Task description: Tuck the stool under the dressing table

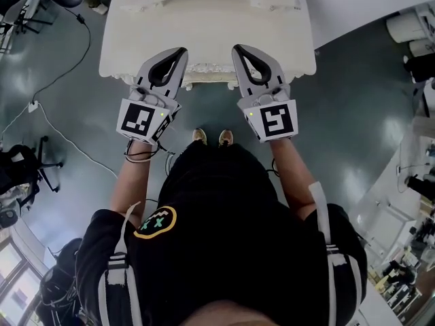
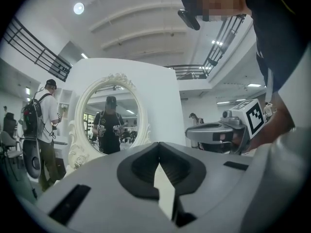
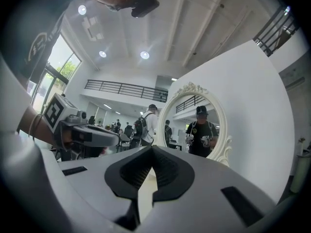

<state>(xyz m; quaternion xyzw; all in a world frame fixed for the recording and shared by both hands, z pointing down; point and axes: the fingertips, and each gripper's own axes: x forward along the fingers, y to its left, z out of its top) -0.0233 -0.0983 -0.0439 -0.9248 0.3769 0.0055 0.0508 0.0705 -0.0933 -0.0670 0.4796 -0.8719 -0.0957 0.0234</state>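
Grey glossy floor. A white cable (image 1: 61,138) trails well left of the table (image 1: 204,32). The table is white and broad, its front edge toward the person.

Left claw (image 1: 178,53): held level, tips over the table's front edge, left of its middle. Jaws are together with nothing between them (its own view shows the dark pads meeting at the tip). Whether the tips touch the table, cannot tell.

At the table's back stands an oval mirror (image 2: 109,115) in a carved white frame, reflecting the person with both claws raised.

Under the table's front edge, at its middle, is a strip of frilled white trim (image 1: 207,70). This could be the stool tucked in or the table's own apron; cannot tell. I cannot pick out the stool for certain.

Shoes (image 1: 211,138) are on the floor just in front of the table's middle.

Right claw (image 1: 239,51): level, tips over the front edge right of the table's middle. Jaws are closed and empty.
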